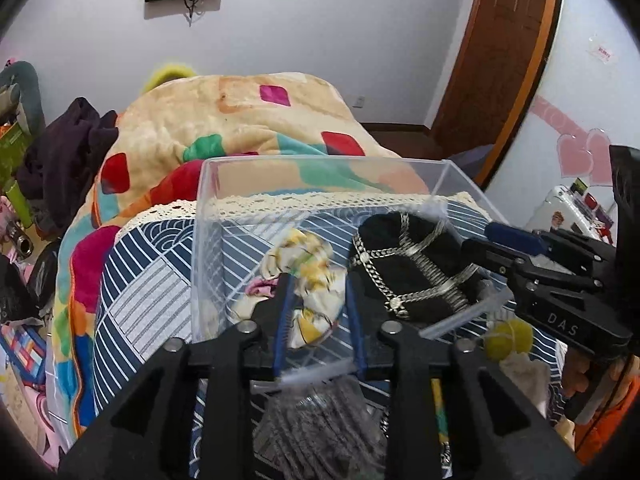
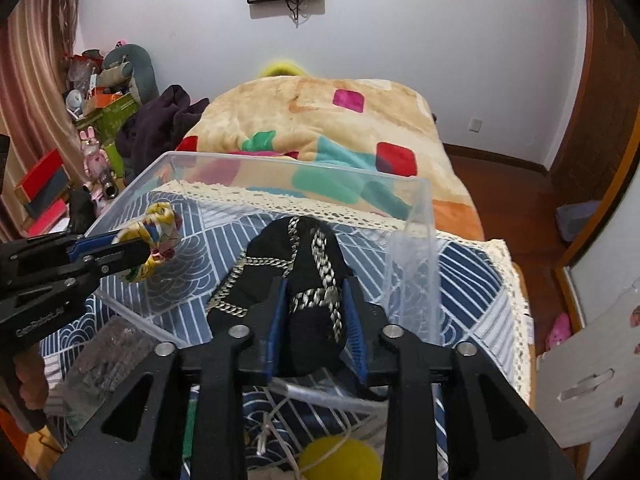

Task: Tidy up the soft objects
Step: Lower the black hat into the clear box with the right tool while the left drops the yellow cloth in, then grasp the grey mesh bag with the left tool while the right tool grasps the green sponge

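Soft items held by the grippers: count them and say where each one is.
2. The floral cloth is in the left gripper, over the clear bin. The black chain-trimmed hat is in the right gripper, over the same bin.

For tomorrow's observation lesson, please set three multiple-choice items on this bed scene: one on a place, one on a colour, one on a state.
1. Where is the black hat with chains?
A. over the clear plastic box
B. on the floor
C. on the wall screen

2. What colour is the ball near the box?
A. red
B. yellow-green
C. white

3. What is the left gripper doing?
A. hanging open and empty
B. holding a yellow patterned cloth
C. holding the ball

Answers:
1 A: the right gripper holds it above the box's open top.
2 B: it shows yellow-green in both views.
3 B: its jaws close on the cloth.
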Motion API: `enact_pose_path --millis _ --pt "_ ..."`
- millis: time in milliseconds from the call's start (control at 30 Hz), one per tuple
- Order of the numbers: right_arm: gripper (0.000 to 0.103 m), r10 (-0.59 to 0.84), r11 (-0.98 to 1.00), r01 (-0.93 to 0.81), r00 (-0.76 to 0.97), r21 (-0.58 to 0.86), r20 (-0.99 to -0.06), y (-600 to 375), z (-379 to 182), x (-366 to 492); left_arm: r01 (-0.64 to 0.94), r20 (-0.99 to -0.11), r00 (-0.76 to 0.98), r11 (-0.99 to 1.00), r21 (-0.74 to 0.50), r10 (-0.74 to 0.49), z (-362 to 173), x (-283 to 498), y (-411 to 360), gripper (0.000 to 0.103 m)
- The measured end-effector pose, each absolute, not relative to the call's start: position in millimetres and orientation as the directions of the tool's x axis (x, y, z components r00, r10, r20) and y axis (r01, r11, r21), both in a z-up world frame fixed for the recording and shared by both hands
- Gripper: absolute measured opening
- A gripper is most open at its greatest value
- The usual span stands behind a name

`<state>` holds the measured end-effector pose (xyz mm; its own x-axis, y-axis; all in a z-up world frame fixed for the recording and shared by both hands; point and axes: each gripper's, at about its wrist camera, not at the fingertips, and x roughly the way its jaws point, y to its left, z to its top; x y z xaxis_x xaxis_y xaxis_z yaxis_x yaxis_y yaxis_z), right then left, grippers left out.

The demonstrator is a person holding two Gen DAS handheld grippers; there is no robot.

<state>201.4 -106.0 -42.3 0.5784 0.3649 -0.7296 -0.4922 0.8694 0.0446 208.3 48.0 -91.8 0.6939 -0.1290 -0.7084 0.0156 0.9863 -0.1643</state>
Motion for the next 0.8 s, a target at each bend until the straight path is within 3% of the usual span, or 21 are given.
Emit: enact_pose_path --millis 100,267,333,433,600,800 --pt "0.048 0.361 0.876 -0.48 0.609 0.034 -0.706 -109 -36 198 0.03 -0.703 0.699 0.987 -0.156 -0.133 -86 203 44 0.035" --pt "0.056 0.369 0.881 -0.473 0.655 0.023 -0.66 -112 -23 189 0.042 -0.662 0.741 0.992 -0.118 -0.11 -70 185 40 0.05" --pt "0.065 0.382 0.881 -0.472 0.667 0.034 -0.639 -116 -16 184 0.043 -0.64 0.762 0.993 -0.107 -0.102 -63 176 40 0.06" --pt "0.071 0.388 0.885 -0.465 0.698 0.032 -0.602 -123 -7 173 0.046 -0.627 0.773 0.994 -0.096 -0.096 -59 164 39 0.066" --pt "0.08 0.396 0.884 -0.467 0.723 0.022 -0.566 -128 -3 156 0.048 -0.635 0.769 0.997 -0.06 -0.075 -64 149 36 0.069" --pt "0.08 0.386 0.891 -0.452 0.717 0.033 -0.58 -137 -16 148 0.05 -0.671 0.738 0.997 -0.051 -0.071 -84 137 36 0.07"
